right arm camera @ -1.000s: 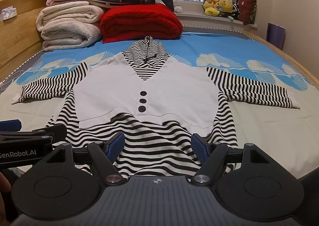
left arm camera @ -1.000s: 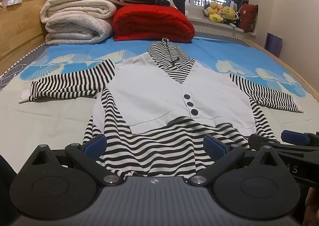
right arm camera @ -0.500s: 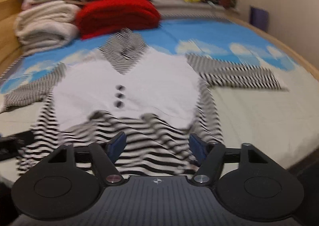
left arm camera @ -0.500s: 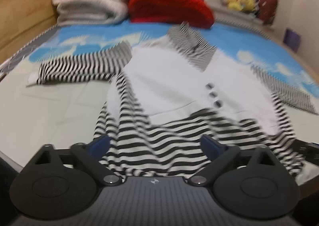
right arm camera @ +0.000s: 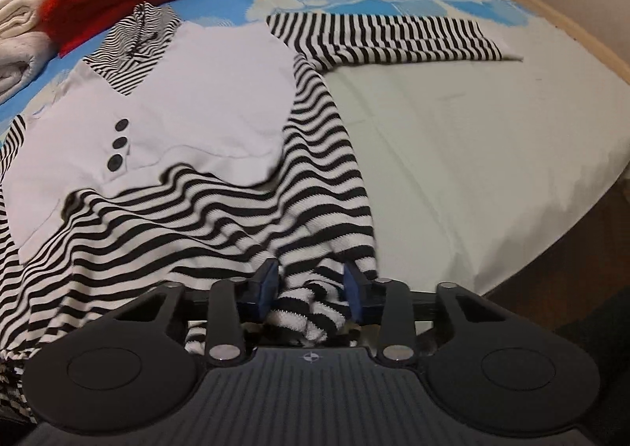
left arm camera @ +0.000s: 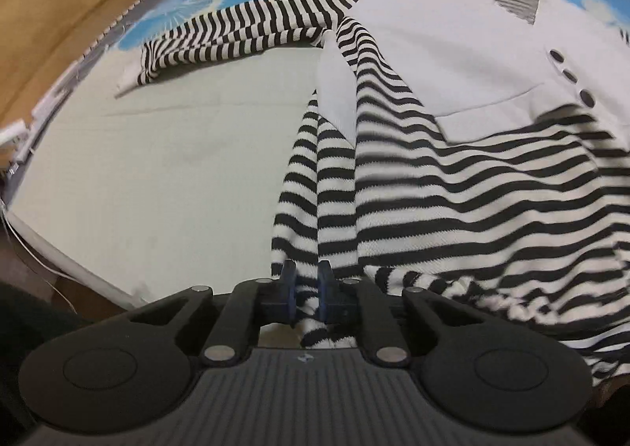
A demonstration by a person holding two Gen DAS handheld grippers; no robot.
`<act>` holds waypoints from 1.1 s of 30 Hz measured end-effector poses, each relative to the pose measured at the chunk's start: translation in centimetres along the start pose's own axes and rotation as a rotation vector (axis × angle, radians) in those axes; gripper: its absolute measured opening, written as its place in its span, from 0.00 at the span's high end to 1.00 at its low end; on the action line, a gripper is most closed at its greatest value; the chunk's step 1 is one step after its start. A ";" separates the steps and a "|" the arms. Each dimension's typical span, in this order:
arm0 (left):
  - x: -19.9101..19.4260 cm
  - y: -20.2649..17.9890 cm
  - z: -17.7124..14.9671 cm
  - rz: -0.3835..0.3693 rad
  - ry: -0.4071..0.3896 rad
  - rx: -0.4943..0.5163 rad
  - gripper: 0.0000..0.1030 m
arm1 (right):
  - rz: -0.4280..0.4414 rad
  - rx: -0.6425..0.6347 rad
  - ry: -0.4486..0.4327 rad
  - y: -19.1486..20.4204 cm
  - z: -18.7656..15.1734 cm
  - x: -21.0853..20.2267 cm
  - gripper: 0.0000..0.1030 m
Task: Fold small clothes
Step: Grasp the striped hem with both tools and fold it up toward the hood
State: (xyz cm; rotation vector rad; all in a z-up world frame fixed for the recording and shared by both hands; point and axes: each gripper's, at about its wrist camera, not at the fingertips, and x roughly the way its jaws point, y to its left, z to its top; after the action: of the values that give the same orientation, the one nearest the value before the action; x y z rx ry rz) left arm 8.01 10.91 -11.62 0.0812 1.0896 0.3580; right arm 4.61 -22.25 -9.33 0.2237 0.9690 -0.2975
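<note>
The striped top (left arm camera: 453, 178) lies face up on the bed (left arm camera: 165, 154), sleeves spread to either side, its hem at the near edge where both tongs work. The left tongs (left arm camera: 304, 294) have just been closing and now pinch the hem's left corner, the blue pads nearly together with a thin ridge of striped knit between them. The right tongs (right arm camera: 311, 290) have also been closing; a thicker bunch of the right hem corner sits between them, but the pads look only partly drawn in, so I cannot tell whether they grip firmly yet. This looks like the start of a bottom-to-top fold. To do it well, the right side should probably finish squeezing before any lift, both corners should rise together and level, and the hem should be carried toward the striped collar (right arm camera: 136, 40) without dragging the grey vest panel (right arm camera: 204, 91) askew.
</note>
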 end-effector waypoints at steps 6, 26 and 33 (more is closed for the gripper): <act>-4.3 -0.6 1.0 -0.156 -0.195 -0.027 0.76 | -0.009 0.026 0.003 -0.9 0.3 -0.3 0.69; -9.7 -0.8 4.0 -0.238 -0.363 -0.087 0.37 | 0.004 -0.118 -0.300 2.0 2.8 -5.8 0.66; -18.3 0.0 4.4 -0.213 -0.693 -0.089 0.30 | 0.183 -0.066 -0.441 2.5 4.9 -9.9 0.48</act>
State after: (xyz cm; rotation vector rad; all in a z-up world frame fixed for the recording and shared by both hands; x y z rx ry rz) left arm 4.37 5.42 6.05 0.0064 0.3900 0.1616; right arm 4.02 -19.99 1.81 0.1748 0.5167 -0.1368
